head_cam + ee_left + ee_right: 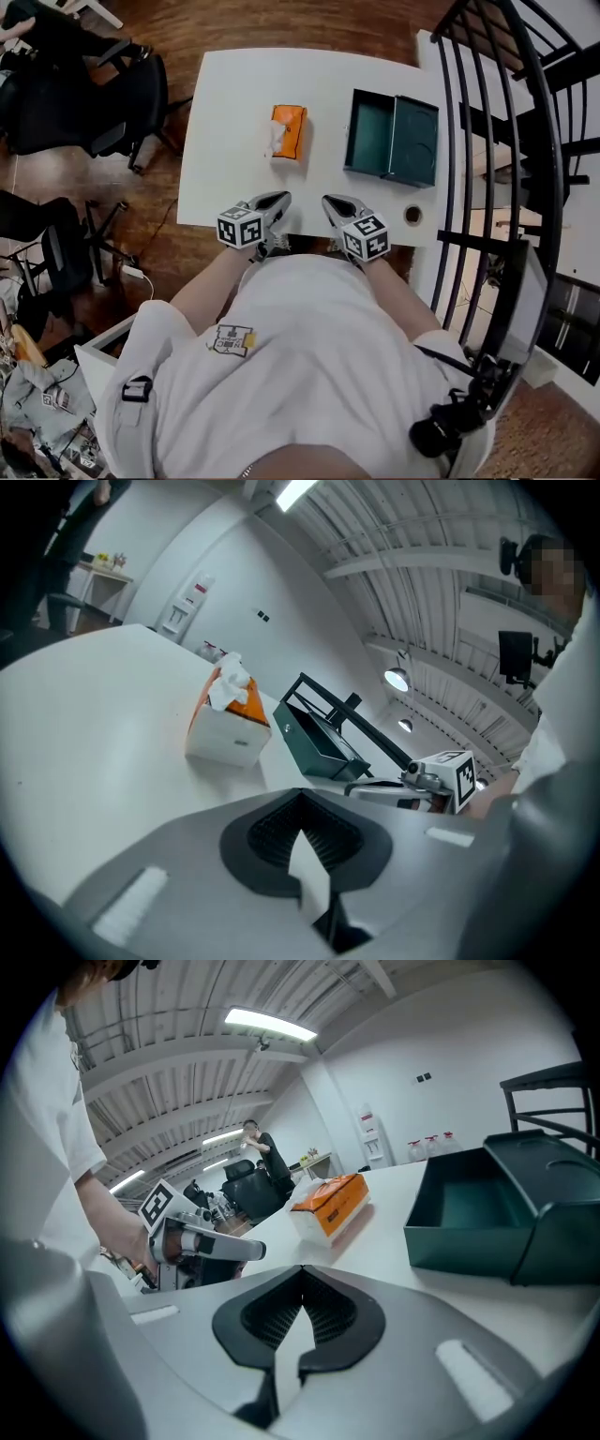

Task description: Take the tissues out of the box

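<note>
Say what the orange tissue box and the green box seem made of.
Tissue box: printed card or soft film, orange top, white sides; rounded corners leave it open. Green box: likely painted metal or hard plastic; thin straight walls, dull sheen.

Table [234, 112]: white, smooth, matt. Tissue box [292, 124]: orange-and-white card, slight sheen; tissue [276, 142]: soft, crumpled white paper. Green box [392, 138]: smooth, satin finish. Floor [178, 28]: polished wood. Railing [539, 141]: black metal.
</note>
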`<act>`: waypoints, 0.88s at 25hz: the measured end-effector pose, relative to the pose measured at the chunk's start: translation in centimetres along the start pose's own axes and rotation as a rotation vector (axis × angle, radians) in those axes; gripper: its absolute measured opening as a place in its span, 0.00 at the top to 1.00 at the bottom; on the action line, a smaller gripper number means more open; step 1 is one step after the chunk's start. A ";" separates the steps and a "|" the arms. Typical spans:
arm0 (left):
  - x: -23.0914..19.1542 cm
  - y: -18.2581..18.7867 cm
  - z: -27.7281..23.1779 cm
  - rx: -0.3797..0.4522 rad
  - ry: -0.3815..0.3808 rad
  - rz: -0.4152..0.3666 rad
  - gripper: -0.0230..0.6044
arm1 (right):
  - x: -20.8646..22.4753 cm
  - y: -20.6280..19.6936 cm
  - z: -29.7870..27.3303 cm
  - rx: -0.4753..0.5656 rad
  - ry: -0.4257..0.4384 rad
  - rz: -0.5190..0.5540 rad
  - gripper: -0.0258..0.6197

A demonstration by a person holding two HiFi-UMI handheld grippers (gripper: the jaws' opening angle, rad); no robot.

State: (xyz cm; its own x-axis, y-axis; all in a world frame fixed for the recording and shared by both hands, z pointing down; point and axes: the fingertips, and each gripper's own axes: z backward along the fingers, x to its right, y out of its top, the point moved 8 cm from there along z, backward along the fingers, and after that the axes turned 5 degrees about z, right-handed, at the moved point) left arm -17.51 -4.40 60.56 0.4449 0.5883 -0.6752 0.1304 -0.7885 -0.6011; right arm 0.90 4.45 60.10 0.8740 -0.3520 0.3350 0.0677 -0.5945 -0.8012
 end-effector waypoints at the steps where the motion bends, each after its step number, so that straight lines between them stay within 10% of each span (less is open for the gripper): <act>1: 0.0 0.0 0.0 -0.006 -0.005 -0.003 0.96 | 0.0 0.0 0.1 0.003 0.000 -0.004 0.96; 22: 0.7 -0.7 1.1 -0.026 -0.046 -0.018 0.96 | -1.2 1.0 -1.4 -0.015 0.009 0.048 0.96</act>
State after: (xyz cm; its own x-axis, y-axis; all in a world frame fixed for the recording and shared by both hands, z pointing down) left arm -18.32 -3.23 60.08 0.4011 0.6095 -0.6838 0.1614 -0.7819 -0.6021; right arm -0.74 3.25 59.63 0.8716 -0.3870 0.3008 0.0182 -0.5878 -0.8088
